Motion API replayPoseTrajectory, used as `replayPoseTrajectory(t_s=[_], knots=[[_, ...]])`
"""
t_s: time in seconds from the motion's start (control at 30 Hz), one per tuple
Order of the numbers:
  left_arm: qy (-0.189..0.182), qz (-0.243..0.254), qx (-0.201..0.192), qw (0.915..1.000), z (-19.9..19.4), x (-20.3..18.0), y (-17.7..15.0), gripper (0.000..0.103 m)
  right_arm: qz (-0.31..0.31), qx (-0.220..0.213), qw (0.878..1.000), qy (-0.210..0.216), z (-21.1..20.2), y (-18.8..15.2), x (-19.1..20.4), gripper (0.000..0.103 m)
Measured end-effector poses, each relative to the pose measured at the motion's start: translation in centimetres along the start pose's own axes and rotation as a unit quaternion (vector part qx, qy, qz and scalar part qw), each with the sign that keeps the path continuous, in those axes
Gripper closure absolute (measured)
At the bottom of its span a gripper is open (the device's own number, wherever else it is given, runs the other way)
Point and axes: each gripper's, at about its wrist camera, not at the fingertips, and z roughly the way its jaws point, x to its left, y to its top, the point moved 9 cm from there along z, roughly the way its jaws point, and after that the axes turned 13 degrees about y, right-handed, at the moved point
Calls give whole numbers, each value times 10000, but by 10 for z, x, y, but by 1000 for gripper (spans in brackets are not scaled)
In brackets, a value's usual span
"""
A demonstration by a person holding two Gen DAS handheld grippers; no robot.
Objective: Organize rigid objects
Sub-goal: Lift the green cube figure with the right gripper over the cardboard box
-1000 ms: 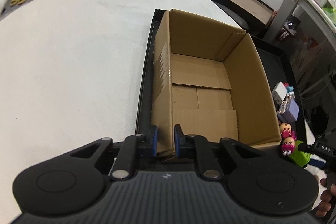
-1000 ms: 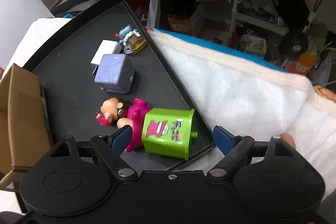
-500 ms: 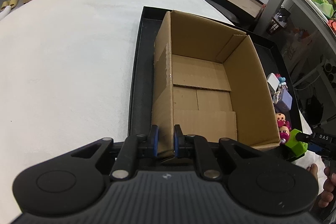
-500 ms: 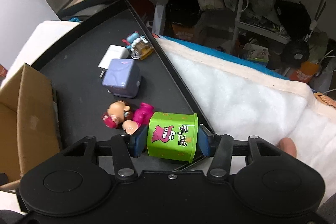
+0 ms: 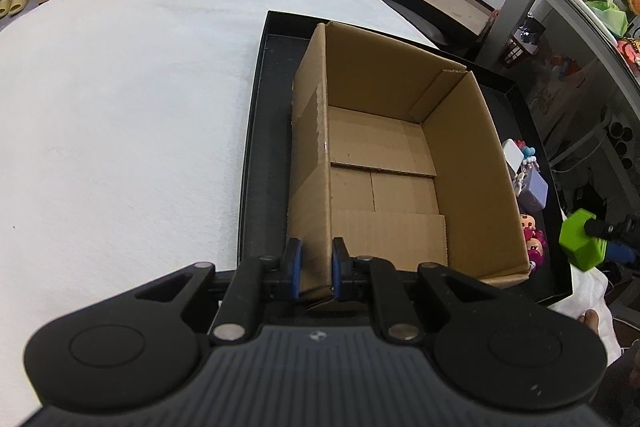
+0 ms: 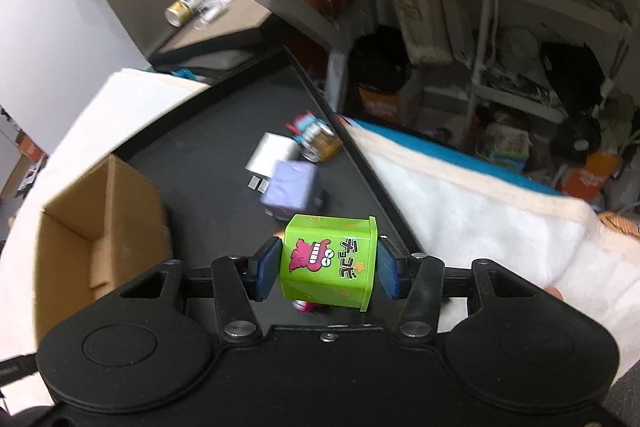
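- The cardboard box [image 5: 404, 163] stands open-topped inside the black tray [image 5: 256, 131]; only its folded bottom flaps show inside.
- The left hand-held gripper [image 5: 314, 269] is nearly closed, its blue pads pinching the box's near left wall at the corner.
- The right hand-held gripper [image 6: 327, 269] grips the green cartoon-printed toy box [image 6: 330, 259] by its two sides, holding it clear above the tray; its jaws have just been closing onto it.
- In the left wrist view the green box appears off the right of the cardboard box, outside it.
- On the tray floor beside the cardboard box lie a lavender cube [image 6: 292, 193], a white plug adapter [image 6: 269, 157], a small jar-shaped toy [image 6: 318, 143] and a pink doll figure [image 5: 534, 239].
- The tray rests on a white fleecy blanket [image 5: 120, 115].
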Motion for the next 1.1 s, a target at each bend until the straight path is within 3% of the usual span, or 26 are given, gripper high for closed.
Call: replayPoseTrajectory(t_s=[0.5,1.1], knots=[[-163,-82,-8,9998,1,3,-1,88,-706,-218,9958,544,-6,23,93,54],[-287,-124,-40,9995,4,6,-3,87,-1313,-159,9871,897,13,11,176,53]])
